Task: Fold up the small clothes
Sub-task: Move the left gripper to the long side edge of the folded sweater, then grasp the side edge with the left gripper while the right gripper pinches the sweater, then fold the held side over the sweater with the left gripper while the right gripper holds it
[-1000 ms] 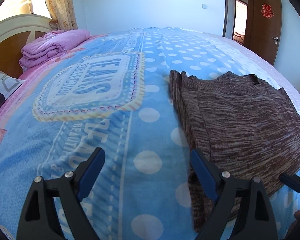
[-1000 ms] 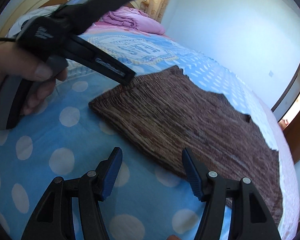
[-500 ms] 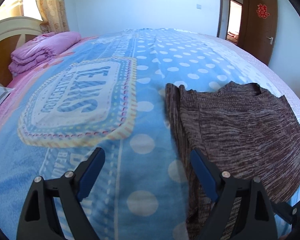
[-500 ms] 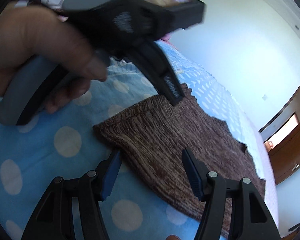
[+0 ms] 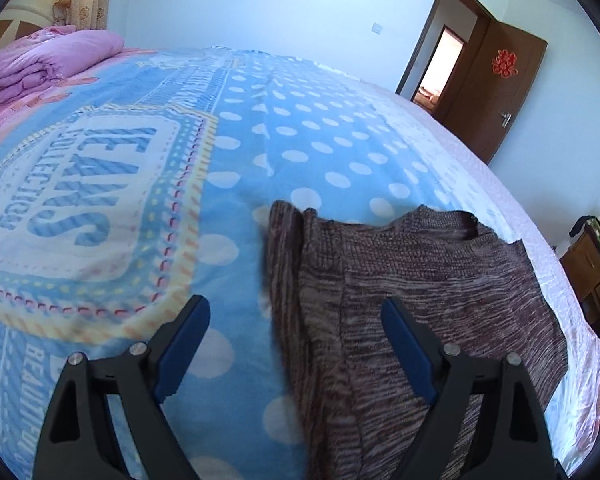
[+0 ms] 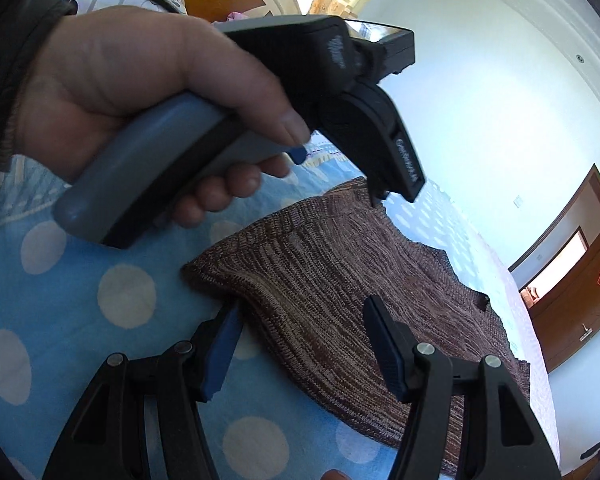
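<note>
A brown knitted sweater (image 5: 412,292) lies flat, partly folded, on the blue polka-dot bedspread (image 5: 300,152). My left gripper (image 5: 296,332) is open and empty, hovering just above the sweater's left folded edge. My right gripper (image 6: 300,328) is open, low over the sweater's near hem (image 6: 332,288), with its fingers on either side of the hem edge. In the right wrist view, the left gripper's body (image 6: 340,92), held in a hand, hangs above the sweater's far corner.
A folded pink quilt (image 5: 44,64) lies by the headboard at the far left. A brown door (image 5: 496,92) stands open at the back right. A wooden cabinet (image 5: 588,264) stands beside the bed on the right.
My left gripper has shifted right, over the sweater's left edge. My right gripper has moved in closer to the near hem. Both stay open.
</note>
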A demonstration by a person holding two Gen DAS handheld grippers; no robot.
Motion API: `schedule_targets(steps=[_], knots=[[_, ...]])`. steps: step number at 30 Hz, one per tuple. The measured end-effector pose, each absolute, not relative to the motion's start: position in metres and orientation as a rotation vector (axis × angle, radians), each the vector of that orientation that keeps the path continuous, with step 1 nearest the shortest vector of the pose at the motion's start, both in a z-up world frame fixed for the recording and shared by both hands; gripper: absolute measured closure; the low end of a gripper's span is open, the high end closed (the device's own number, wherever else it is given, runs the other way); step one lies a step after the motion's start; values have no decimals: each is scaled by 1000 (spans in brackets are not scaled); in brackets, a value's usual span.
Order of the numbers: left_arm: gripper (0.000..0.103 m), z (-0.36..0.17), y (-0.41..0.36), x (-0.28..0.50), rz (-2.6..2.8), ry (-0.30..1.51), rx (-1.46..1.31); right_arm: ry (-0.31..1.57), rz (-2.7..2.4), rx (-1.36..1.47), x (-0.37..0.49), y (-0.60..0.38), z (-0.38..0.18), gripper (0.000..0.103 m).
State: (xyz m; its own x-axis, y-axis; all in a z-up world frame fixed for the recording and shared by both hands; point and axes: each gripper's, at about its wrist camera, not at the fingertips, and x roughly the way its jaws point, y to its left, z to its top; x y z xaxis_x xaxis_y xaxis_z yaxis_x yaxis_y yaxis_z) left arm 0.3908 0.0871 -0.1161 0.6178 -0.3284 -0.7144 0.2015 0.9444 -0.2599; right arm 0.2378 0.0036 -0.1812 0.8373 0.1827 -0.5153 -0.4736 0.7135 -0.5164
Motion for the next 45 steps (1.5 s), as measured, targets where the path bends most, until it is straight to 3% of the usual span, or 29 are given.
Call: schedule_targets(steps=[4, 5, 12, 15, 17, 19, 21, 33, 45], knots=[[15, -117, 72, 403, -323, 866, -83, 454, 381, -680, 235, 4, -181, 41], [20, -119, 71, 407, -316, 869, -75, 451, 380, -679, 236, 4, -181, 41], [29, -132, 81, 423, -336, 900, -170, 454, 383, -684, 226, 10, -183, 46], [47, -135, 87, 424, -379, 906, -225, 461, 392, -686, 226, 11, -184, 56], [73, -139, 88, 426, -418, 922, -256, 479, 393, -688, 229, 11, -185, 85], [77, -140, 87, 426, -434, 927, -266, 500, 386, -693, 233, 12, -186, 89], [88, -142, 90, 426, -439, 930, -290, 492, 383, -701, 230, 13, -187, 92], [91, -138, 95, 433, -432, 996, -345, 498, 435, -614, 232, 0, -178, 94], [93, -106, 97, 424, -482, 971, -498, 556, 559, -229, 243, -67, -141, 95]])
